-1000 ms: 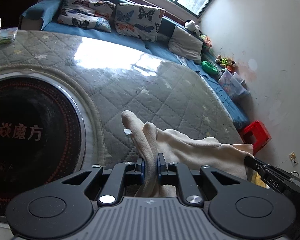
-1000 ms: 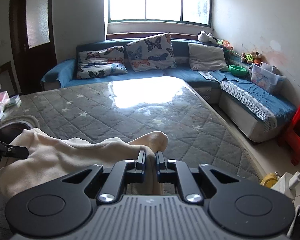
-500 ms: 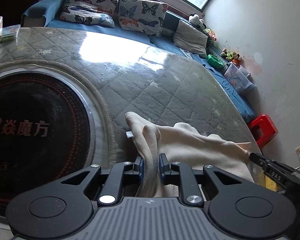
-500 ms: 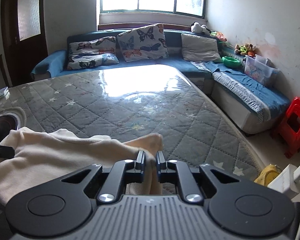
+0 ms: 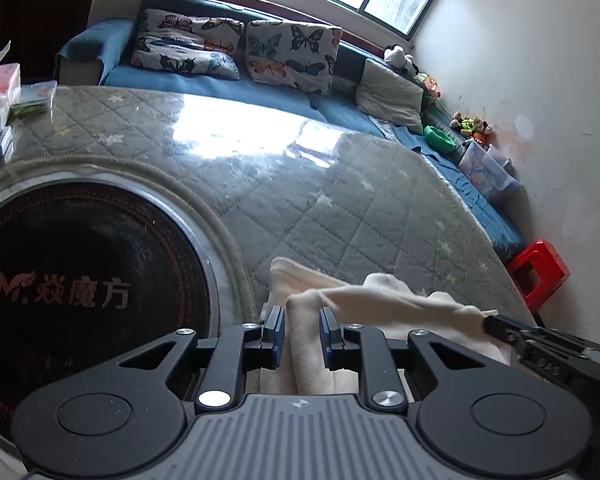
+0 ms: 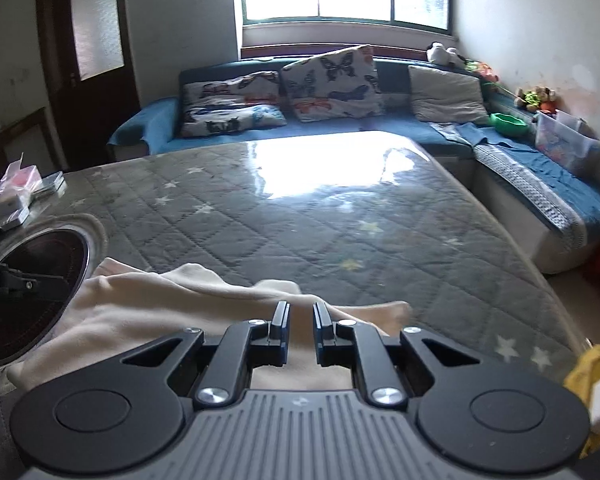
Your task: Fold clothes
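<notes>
The left gripper (image 5: 302,330) has its jaws slightly apart, with a ridge of the cream garment (image 5: 380,304) standing between the blue-edged pads. The ridge fills most of the gap. Whether the pads still press on the cloth cannot be told from the left wrist view.

The right gripper (image 6: 301,330) has its jaws a narrow gap apart with cream garment (image 6: 140,304) between them. The cloth lies flat and loose under the pads and continues below the fingers. In the left wrist view the tip of the right gripper (image 5: 496,326) meets the far end of the garment, and the cloth runs in a stretched band from that tip toward the left gripper.

The garment lies on the grey quilted table cover (image 5: 340,208), just beside the round black cooktop (image 5: 80,280) set into the table. In the right wrist view one corner of the garment overlaps the rim of the cooktop (image 6: 32,300).

Markings: the cooktop carries a reddish logo reading "M" followed by Chinese characters. The left gripper (image 6: 4,280), seen in the right wrist view, bears white lettering ending in "AI". The body of the right gripper shows small characters in the left wrist view, too blurred to read.
</notes>
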Tool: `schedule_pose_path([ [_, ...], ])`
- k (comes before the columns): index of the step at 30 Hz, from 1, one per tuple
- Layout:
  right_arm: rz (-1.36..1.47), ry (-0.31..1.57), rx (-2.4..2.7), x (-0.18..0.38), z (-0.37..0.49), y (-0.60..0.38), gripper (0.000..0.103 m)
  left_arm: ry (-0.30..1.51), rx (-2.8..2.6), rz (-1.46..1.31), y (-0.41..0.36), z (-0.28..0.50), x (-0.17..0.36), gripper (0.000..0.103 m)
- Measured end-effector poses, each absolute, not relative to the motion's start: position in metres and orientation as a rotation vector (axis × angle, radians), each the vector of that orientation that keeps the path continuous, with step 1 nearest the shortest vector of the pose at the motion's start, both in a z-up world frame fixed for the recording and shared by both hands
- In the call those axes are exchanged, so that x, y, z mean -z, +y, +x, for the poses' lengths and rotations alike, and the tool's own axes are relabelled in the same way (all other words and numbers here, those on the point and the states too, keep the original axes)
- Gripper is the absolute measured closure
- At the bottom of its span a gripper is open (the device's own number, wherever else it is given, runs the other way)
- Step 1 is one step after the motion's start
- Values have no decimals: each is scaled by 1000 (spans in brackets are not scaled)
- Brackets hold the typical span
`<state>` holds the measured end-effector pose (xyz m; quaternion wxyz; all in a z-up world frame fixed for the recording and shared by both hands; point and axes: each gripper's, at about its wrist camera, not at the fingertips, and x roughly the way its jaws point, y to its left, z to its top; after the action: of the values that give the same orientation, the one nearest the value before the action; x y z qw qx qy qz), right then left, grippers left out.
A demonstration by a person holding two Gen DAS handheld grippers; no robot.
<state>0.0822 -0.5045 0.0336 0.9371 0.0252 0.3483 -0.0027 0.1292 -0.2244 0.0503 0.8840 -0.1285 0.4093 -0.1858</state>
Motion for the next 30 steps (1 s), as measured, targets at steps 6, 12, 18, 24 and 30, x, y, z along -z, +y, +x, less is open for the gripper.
schedule_pose_path([
  [6, 58, 722, -4, -25, 99, -497, 91, 865, 404, -249, -231, 139, -45, 83],
  [12, 45, 737, 2, -13, 110, -495, 90, 891, 400, -240, -234, 148, -32, 83],
  [18, 23, 717, -15, -19, 105, -489, 82, 898, 399, -248, -232, 150, -30, 82],
  [24, -7, 719, -81, -22, 107, -468, 80, 888, 408, -241, -234, 150, -33, 82],
  [30, -32, 736, -76, -12, 116, -458, 77, 898, 406, -232, -230, 152, -30, 82],
])
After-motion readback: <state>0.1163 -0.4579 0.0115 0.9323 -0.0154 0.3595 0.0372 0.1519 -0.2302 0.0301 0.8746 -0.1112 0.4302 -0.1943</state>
